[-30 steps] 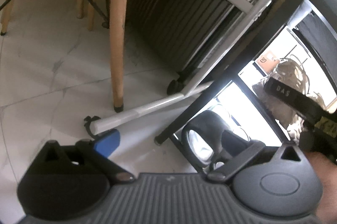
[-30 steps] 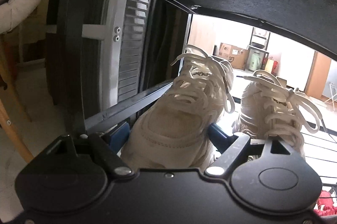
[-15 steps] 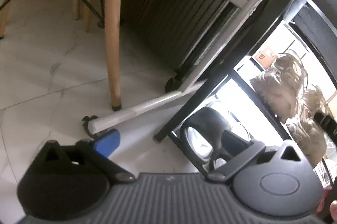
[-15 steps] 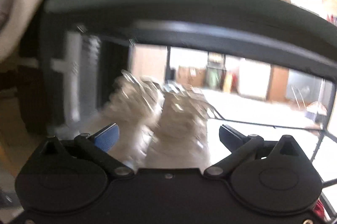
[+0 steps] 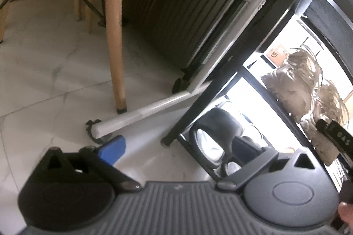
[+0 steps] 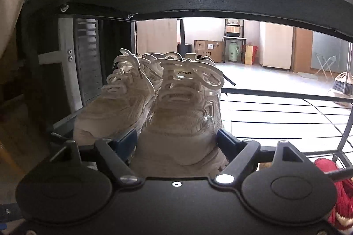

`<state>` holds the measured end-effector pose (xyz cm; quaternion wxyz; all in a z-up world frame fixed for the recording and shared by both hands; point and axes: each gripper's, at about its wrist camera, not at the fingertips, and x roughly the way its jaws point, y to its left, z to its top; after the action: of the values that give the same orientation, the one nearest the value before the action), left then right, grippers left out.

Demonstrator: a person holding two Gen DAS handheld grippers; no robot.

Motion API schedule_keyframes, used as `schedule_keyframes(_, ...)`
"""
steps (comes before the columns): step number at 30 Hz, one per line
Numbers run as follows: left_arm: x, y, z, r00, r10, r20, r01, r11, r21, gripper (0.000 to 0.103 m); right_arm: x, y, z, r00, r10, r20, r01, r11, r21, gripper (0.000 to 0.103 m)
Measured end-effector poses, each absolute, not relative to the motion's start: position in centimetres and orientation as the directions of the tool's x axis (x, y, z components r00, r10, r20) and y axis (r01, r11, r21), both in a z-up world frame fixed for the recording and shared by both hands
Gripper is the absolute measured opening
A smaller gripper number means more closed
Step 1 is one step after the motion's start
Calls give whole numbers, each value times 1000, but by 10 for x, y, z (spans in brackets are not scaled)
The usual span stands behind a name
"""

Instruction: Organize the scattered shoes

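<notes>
On the wire shelf [image 6: 275, 115] of the black metal shoe rack, two beige lace-up sneakers stand side by side at its left end, touching. The right gripper [image 6: 176, 140] has its blue-padded fingers either side of the right-hand sneaker's [image 6: 183, 111] toe; whether they clamp it I cannot tell. The left gripper [image 5: 176, 146] hangs spread wide over white marble floor [image 5: 44, 71], near the rack's leg.

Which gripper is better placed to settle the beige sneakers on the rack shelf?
The right gripper: its jaws flank the toe of the nearer beige sneaker on the shelf. The left gripper is open, low over the floor.
</notes>
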<state>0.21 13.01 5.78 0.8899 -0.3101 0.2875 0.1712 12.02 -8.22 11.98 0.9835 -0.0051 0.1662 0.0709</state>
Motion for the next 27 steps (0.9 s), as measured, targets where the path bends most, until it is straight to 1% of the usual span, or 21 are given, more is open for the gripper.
schedule_keyframes(6, 4, 128, 57, 773, 135, -620, -484, 757, -438, 102, 136, -77, 116, 934, 111, -339, -124, 992, -16, 81)
schedule_keyframes(9, 7, 124, 56, 771, 149, -619, -484, 769, -418, 102, 135, -79, 116, 933, 112, -341, -121, 993, -4, 82)
schedule_keyframes(10, 8, 123, 55, 771, 151, -619, -481, 775, -410, 102, 134, -79, 116, 930, 109, -350, -117, 993, -1, 84)
schedule_keyframes(11, 9, 121, 55, 771, 153, -618, -477, 782, -402, 102, 132, -81, 117, 929, 104, -356, -106, 994, 13, 93)
schedule_keyframes(12, 11, 117, 55, 772, 150, -618, -463, 798, -385, 102, 130, -82, 118, 927, 98, -363, -94, 995, 27, 99)
schedule_keyframes(13, 11, 115, 55, 773, 148, -617, -454, 807, -376, 102, 128, -83, 119, 925, 92, -370, -83, 996, 41, 103)
schedule_keyframes(17, 15, 101, 54, 790, 118, -602, -392, 852, -347, 102, 108, -90, 125, 926, 80, -369, -74, 997, 30, 103)
schedule_keyframes(20, 19, 86, 53, 797, 71, -599, -322, 890, -322, 102, 84, -104, 130, 913, 52, -405, -47, 999, 24, 103)
schedule_keyframes(25, 21, 57, 47, 795, -8, -607, -202, 939, -278, 102, 33, -150, 129, 851, 21, -525, -17, 1000, 12, 103)
schedule_keyframes(27, 19, 44, 43, 792, -40, -609, -150, 955, -257, 102, 16, -171, 125, 839, -9, -544, 30, 999, 28, 103)
